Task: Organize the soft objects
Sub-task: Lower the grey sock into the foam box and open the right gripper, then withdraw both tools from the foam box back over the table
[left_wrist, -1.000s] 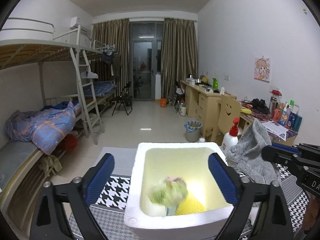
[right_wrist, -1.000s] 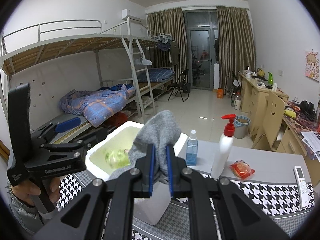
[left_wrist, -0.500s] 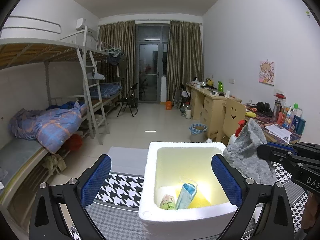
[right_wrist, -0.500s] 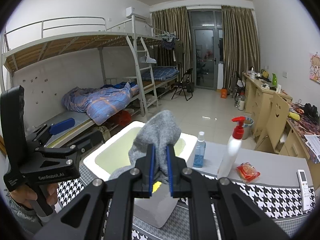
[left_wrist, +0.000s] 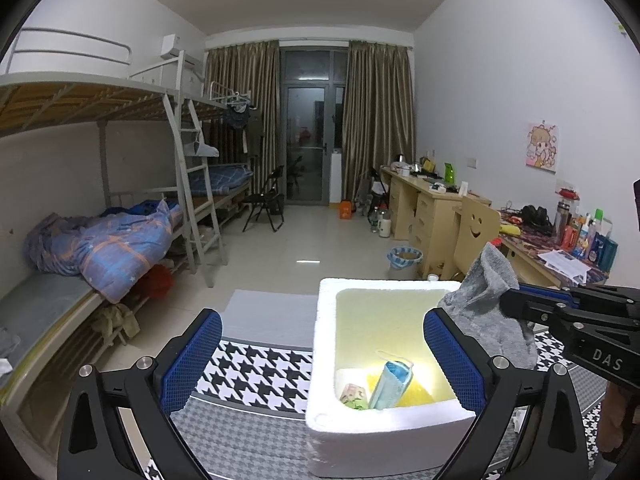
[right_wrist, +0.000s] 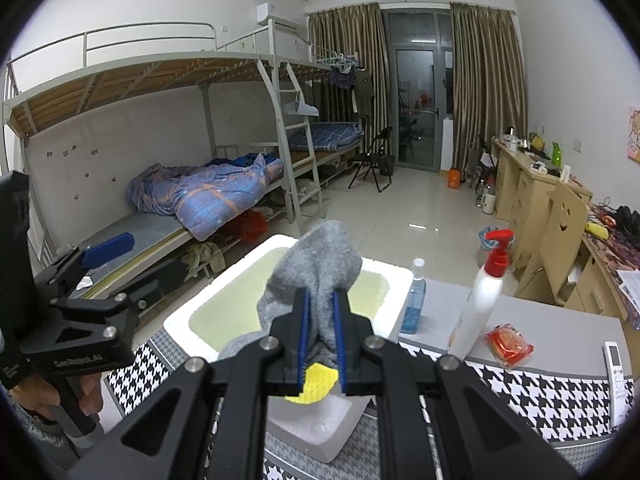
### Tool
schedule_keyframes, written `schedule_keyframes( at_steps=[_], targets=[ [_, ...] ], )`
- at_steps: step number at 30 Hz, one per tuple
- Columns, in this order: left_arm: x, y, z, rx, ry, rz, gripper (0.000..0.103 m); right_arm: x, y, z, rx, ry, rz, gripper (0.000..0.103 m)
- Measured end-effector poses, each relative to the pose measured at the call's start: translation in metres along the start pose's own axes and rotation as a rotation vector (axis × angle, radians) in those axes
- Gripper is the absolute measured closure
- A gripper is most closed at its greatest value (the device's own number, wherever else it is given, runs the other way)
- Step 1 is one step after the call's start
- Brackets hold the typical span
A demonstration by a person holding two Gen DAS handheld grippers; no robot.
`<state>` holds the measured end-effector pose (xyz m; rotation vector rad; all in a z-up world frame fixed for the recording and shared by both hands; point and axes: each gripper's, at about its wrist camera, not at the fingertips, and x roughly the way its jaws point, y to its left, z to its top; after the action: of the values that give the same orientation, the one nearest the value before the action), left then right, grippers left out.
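Right gripper (right_wrist: 319, 336) clamped on a grey sock (right_wrist: 316, 268), held at the right rim of the white foam box (left_wrist: 384, 440) and partly over the opening; left gripper (left_wrist: 324, 356) spread wide, holding nothing, poised in front of the box.

Likely next: letting the sock go into the box. Risks, as judged from here: release too near the right rim, leaving the sock draped over the edge or sliding outside onto the houndstooth cloth (left_wrist: 256, 376); knit fibres snagging on the ribbed pads and clinging to one finger on opening; a knock from either gripper shifting the light foam box, with nothing pinning it down; a swing of the right gripper toppling the tall pump bottle (right_wrist: 482, 304) or the small spray bottle (right_wrist: 414, 300) just beside the box.

Counted: one sock in the grip; one box; inside it one blue face mask (left_wrist: 390, 386), one small green patterned item (left_wrist: 354, 396), one yellow item (left_wrist: 416, 392) at the bottom, kind unclear; two bottles on the table; one red packet (right_wrist: 508, 344); one white remote (right_wrist: 614, 364) near the table's right edge; two grippers.
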<state>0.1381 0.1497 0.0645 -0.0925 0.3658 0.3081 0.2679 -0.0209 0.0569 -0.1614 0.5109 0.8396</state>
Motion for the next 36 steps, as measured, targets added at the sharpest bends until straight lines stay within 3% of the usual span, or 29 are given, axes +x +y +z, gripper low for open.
schedule_keyframes(
  at_steps=[3, 5, 9, 20, 25, 36],
  targets=[
    [-0.002, 0.003, -0.001, -0.004, -0.003, 0.004, 0.002, 0.009, 0.001, 0.001, 0.006, 0.01, 0.008, 0.088],
    [-0.003, 0.004, -0.001, -0.005, -0.006, 0.007, 0.002, 0.014, 0.001, 0.0, 0.012, 0.019, 0.006, 0.081],
    [-0.004, 0.005, -0.002, -0.008, -0.009, 0.009, 0.002, 0.017, 0.0, -0.002, 0.025, 0.014, 0.01, 0.046],
    [-0.004, 0.007, -0.003, -0.014, -0.007, 0.008, 0.002, 0.007, 0.007, 0.0, 0.005, 0.011, -0.001, 0.029],
    [-0.008, 0.004, -0.003, -0.009, -0.015, 0.007, 0.002, -0.004, 0.007, -0.001, -0.004, -0.01, -0.004, 0.004],
    [-0.023, -0.01, -0.002, 0.014, -0.044, 0.011, 0.002, -0.022, -0.004, -0.003, 0.008, -0.038, -0.051, 0.001]
  ],
)
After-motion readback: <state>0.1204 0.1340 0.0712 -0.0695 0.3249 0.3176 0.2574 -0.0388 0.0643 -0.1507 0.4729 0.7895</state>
